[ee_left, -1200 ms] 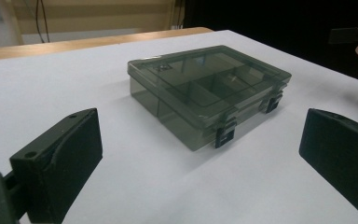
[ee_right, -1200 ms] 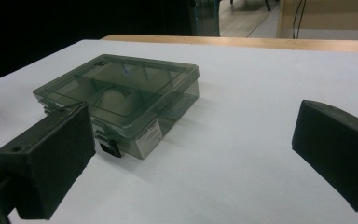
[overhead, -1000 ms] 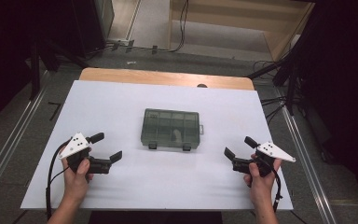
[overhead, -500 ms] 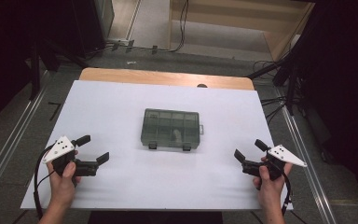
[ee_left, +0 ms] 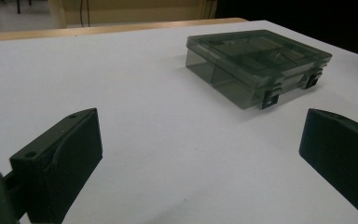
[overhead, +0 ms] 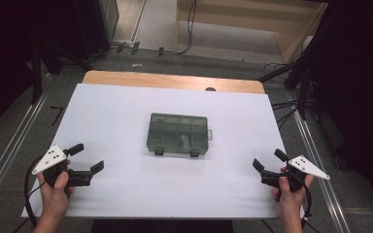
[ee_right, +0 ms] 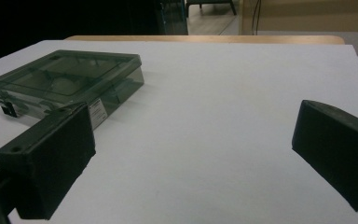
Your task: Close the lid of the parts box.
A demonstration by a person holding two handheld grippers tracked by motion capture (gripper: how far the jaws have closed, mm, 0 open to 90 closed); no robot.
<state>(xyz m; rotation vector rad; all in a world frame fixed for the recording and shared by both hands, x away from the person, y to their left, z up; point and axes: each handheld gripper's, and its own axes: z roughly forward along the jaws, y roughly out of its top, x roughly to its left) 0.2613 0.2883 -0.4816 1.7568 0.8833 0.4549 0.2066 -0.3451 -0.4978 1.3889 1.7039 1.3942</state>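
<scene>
Both the left gripper and the right gripper are held empty, jaws spread, near the table's front corners. The shut, smoky translucent plastic compartment box lies mid-table between them, well apart. An approach is judged pending; its two front latches would need reaching.

**Smoky plastic, matt white, bare wood**

The compartment box is translucent grey plastic, smooth and faintly glossy. The tabletop is matt white with a wood far edge. Both tools' jaws look like matt black plastic.

small white label on the end wall of the grey compartment box, print too small to read
</scene>
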